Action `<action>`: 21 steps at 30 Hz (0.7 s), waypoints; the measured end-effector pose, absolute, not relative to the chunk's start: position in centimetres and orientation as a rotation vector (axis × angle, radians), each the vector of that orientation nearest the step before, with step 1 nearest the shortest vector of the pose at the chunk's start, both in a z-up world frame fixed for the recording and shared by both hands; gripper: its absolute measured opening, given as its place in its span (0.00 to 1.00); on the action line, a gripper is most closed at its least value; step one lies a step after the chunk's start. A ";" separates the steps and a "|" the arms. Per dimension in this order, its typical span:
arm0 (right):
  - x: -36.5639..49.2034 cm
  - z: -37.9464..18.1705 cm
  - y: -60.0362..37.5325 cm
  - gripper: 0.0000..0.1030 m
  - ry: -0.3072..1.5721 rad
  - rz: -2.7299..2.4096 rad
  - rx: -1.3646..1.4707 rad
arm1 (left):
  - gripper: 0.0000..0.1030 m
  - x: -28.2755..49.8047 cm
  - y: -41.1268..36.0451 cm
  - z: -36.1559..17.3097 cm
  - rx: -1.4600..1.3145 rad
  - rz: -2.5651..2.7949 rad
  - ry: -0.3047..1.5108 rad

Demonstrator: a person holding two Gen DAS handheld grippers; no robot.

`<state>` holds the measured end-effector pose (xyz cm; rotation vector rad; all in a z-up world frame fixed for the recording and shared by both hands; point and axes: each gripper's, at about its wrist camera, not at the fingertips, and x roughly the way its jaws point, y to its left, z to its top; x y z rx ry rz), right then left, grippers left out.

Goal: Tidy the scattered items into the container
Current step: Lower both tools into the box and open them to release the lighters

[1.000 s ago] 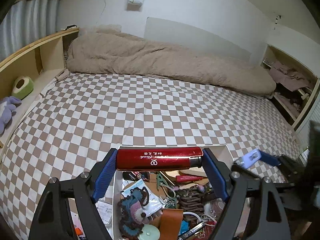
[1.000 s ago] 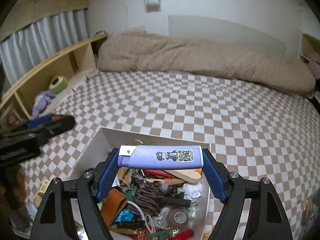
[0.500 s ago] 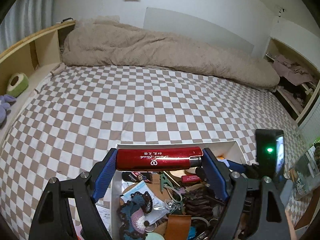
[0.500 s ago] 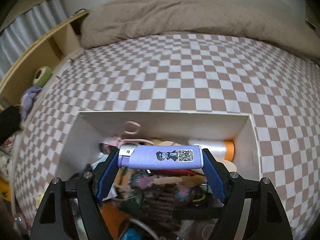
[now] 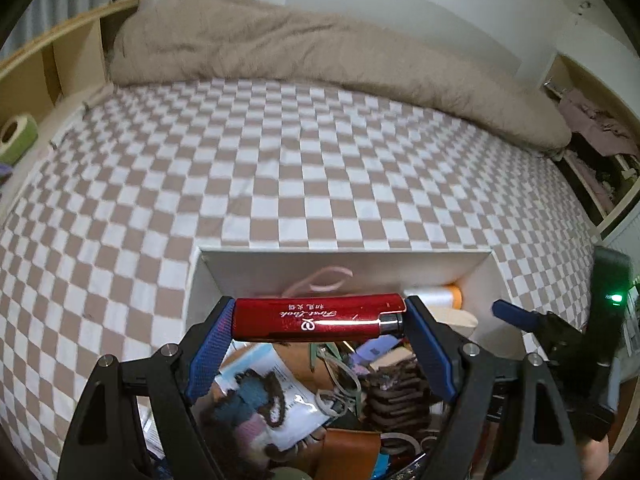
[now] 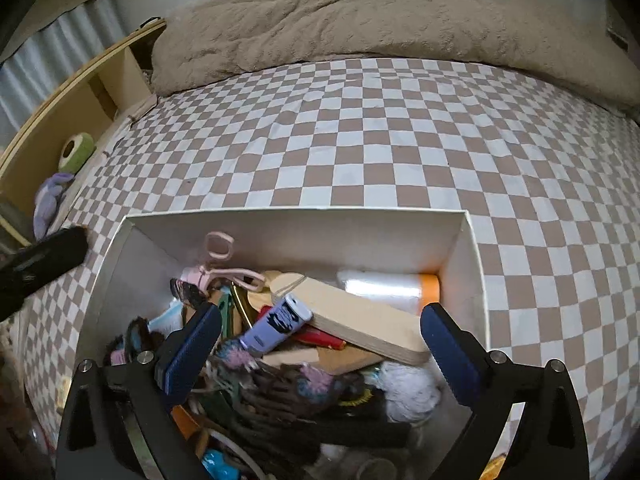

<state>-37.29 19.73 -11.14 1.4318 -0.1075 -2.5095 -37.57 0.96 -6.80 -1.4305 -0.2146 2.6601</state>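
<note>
Glossy red lighter [image 5: 316, 317] (cylindrical) between fingers [image 5: 208, 354]

- Left claw [image 5: 318, 322]: matte black angular frame arms with triangular cut-outs, and fingers [image 5: 209, 350] faced with blue, finely cross-hatched pads.
- Round silver screw heads sit at the arm joints.
- Right claw [image 6: 320, 354]: the same black frame, silver screws and dark blue textured pads [image 6: 450, 354].

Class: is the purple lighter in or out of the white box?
In: the purple lighter lies on clutter inside the white box, free of the open right claw.
</note>
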 end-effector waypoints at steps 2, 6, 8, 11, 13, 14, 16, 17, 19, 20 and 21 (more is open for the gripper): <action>-37.1 -11.2 20.2 0.97 -0.114 -2.502 1.439 | 0.81 -37.8 1.3 -7.6 -1.464 2.646 -0.222; -37.2 -11.5 20.7 0.97 -0.137 -2.482 1.442 | 0.81 -38.1 1.6 -9.3 -1.531 2.616 -0.248; -37.2 -11.5 20.8 0.97 -0.128 -2.476 1.439 | 0.81 -38.3 1.8 -9.9 -1.547 2.624 -0.248; -37.1 -11.5 20.7 0.97 -0.125 -2.465 1.438 | 0.81 -38.5 2.0 -10.8 -1.568 2.607 -0.276; -37.0 -11.4 20.6 0.97 -0.129 -2.456 1.427 | 0.81 -38.4 2.1 -11.4 -1.585 2.615 -0.282; -36.9 -11.4 20.6 0.97 -0.130 -2.449 1.422 | 0.82 -38.7 2.0 -11.7 -1.593 2.622 -0.300; -36.7 -11.6 20.6 0.97 -0.125 -2.436 1.419 | 0.91 -39.1 1.9 -11.9 -1.599 2.610 -0.358; -36.6 -11.7 20.5 0.97 -0.119 -2.430 1.418 | 0.93 -38.8 1.8 -12.0 -1.599 2.606 -0.369; -36.4 -11.9 20.4 0.97 -0.132 -2.413 1.424 | 0.94 -38.7 1.8 -11.6 -1.594 2.616 -0.364; -36.4 -11.9 20.5 0.97 -0.144 -2.404 1.429 | 0.94 -38.6 1.9 -11.3 -1.590 2.622 -0.350; -36.3 -12.0 20.4 0.97 -0.145 -2.401 1.431 | 0.94 -38.5 1.9 -11.0 -1.587 2.628 -0.332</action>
